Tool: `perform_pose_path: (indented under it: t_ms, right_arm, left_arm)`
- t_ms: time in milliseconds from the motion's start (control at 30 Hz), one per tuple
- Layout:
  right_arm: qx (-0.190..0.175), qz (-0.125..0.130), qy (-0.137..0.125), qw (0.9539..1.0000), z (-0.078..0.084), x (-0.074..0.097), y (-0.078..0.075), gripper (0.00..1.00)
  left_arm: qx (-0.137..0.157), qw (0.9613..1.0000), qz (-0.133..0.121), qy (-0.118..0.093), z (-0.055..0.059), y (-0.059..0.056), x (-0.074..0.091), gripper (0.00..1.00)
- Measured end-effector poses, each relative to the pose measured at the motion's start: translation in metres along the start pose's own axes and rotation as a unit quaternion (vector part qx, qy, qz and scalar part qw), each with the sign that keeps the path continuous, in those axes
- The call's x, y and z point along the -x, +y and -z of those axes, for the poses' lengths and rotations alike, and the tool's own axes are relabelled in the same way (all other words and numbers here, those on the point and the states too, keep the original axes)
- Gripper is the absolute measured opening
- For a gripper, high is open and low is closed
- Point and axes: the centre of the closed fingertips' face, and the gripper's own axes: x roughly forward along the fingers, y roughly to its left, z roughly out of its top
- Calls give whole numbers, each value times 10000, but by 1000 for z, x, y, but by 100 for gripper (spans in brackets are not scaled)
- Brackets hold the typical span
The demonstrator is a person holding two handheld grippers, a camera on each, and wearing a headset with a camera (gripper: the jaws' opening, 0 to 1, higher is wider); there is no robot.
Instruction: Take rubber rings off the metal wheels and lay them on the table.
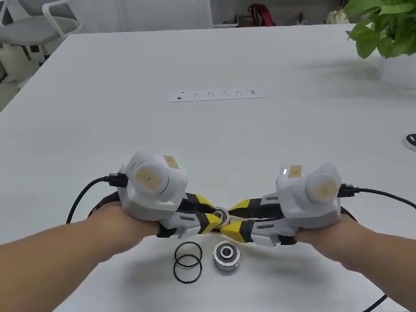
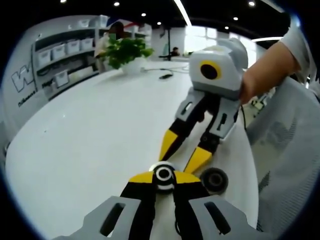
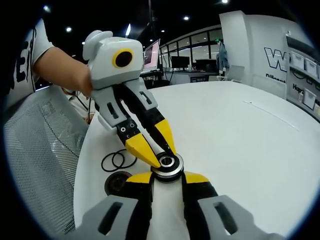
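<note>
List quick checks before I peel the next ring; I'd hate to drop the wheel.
1. Small silver metal wheel held off the white table by left gripper and right gripper: ok.
2. That wheel's rim, covered or bare: cannot tell.
3. Two thin black rubber rings laid flat on the table: ok.
4. Second metal wheel clear of the work: not ok, it lies close by the tips.
5. Bare table beside the rings for the next one: ok.

The right tongs (image 3: 169,176) clasp a wheel (image 3: 167,164) at their yellow tips while the left tongs (image 3: 159,152) pinch its rim, above the desk (image 3: 240,140) where two rings (image 3: 118,159) lie beside another wheel (image 3: 118,183).
</note>
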Motion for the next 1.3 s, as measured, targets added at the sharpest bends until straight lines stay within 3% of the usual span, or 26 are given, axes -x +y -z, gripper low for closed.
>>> perform_pose_path:
  t_ms: [300,400,433,533,733,967,1100,1300]
  right_arm:
    - [62,18,28,10000,1,2,0,16]
    - [58,24,42,10000,2,3,0,14]
    - [109,89,129,9998,5,3,-2,10]
    - [-23,121,58,9999,5,5,-5,3]
    - [-28,135,83,9999,5,4,-5,3]
    - [-407,131,101,9990,8,4,-7,3]
    - [-825,116,102,9965,9,5,-7,2]
    - [-903,98,140,9958,9,4,-6,0]
  left_arm:
    - [20,10000,-21,6,0,0,0,13]
    - [30,10000,-32,8,0,0,0,13]
    - [33,10000,-37,8,0,0,0,13]
    - [39,10000,-47,12,1,0,0,13]
    - [43,10000,-52,18,1,1,0,13]
    - [80,10000,-55,10,1,1,0,13]
    - [77,9999,-65,10,1,1,0,13]
    - [61,9999,-83,18,0,1,1,13]
